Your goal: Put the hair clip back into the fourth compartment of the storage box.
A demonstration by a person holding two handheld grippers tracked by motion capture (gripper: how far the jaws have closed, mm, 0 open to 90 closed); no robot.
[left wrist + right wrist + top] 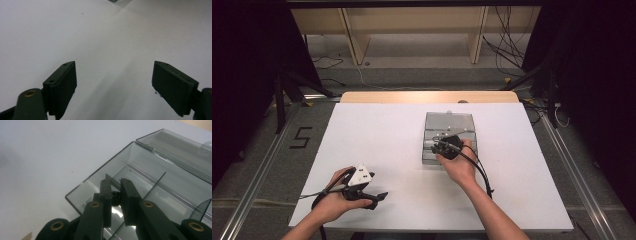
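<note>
A clear grey plastic box (428, 156) with its hinged lid (449, 120) laid open stands right of the table's middle. Thin dividers split the box (82, 187) into compartments. My right gripper (443, 147) hangs over its near-left part. Its jaws (116, 182) are nearly closed on a small black ridged part (115, 198), held just above a near corner compartment. At the front left of the table my left gripper (378, 200) lies low in the hand. That gripper (113, 75) is open, with bare white surface between its jaws.
The white tabletop (377, 140) stretches wide around the box. A wooden strip (427, 97) borders the far edge. Beyond it stand a wooden shelf frame (357, 45) and loose cables (507, 50). A black "5" (301, 137) marks the floor at left.
</note>
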